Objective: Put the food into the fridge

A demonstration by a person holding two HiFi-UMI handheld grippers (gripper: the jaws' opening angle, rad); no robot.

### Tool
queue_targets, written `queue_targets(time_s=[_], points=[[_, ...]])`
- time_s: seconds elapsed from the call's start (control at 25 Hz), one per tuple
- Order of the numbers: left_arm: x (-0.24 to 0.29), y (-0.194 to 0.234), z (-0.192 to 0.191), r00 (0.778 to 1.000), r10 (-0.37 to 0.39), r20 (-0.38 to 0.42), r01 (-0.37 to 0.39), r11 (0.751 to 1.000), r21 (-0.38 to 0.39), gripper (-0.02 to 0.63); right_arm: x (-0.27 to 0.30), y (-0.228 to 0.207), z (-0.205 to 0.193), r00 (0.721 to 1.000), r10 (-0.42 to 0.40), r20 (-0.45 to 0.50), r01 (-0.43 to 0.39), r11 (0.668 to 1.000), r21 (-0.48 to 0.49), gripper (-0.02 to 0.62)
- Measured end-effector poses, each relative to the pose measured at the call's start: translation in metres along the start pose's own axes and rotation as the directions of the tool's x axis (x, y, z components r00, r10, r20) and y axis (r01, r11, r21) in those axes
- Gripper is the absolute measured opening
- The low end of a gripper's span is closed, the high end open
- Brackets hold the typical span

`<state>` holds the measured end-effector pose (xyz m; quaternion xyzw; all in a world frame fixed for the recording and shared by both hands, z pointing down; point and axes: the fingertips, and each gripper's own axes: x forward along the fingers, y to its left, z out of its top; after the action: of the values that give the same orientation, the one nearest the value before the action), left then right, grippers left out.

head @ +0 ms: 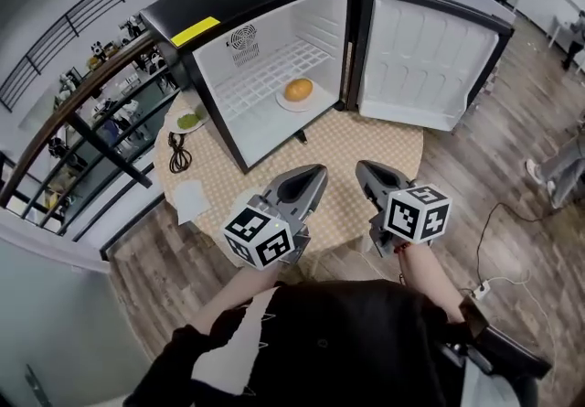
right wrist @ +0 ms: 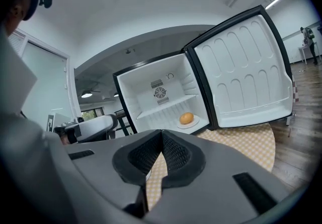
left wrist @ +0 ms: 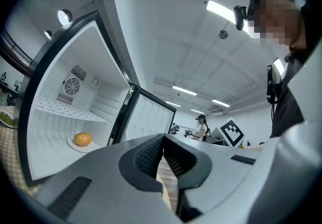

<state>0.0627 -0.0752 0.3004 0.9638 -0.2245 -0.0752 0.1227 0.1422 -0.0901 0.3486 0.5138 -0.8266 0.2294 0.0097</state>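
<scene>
The left gripper (head: 316, 175) has its jaws pressed together with nothing between them, as the left gripper view (left wrist: 163, 140) shows. The right gripper (head: 366, 168) is likewise closed and empty (right wrist: 162, 137). Both hover side by side in front of the fridge (head: 239, 1) and aim toward its open front. Bare checked cloth on the round table (head: 370, 135) lies between them and the fridge.

The food (head: 298, 90) is a roundish orange-brown lump on a white plate (head: 284, 104). It rests on the fridge floor, toward the hinge side and near the front edge (left wrist: 82, 139) (right wrist: 186, 118). It is slightly oval with no end that points anywhere. Its longer side seems to run roughly along the fridge's front edge.

A white wire shelf (head: 274, 67) spans the fridge above and behind the food. A round fan vent (head: 242, 37) sits on the back wall.

The door (head: 425, 58) stands swung wide open to the fridge's right, its white inner lining facing the grippers.

Outside the fridge's left wall, a small plate of green food (head: 189, 121) sits on the table. A coiled black cable (head: 179, 155) lies just in front of that plate. A white paper (head: 191, 199) lies nearer the table's edge.
</scene>
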Motion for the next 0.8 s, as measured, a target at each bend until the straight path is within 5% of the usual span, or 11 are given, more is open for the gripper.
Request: queue_targets(time_s=[0.8], points=[[0.019, -0.126, -0.057, 0.993, 0.114, 0.015, -0.113, 0.993, -0.040, 0.012, -0.118, -0.023, -0.052, 0.987, 0.099, -0.128, -0.104, 0.994, -0.031, 0.015]])
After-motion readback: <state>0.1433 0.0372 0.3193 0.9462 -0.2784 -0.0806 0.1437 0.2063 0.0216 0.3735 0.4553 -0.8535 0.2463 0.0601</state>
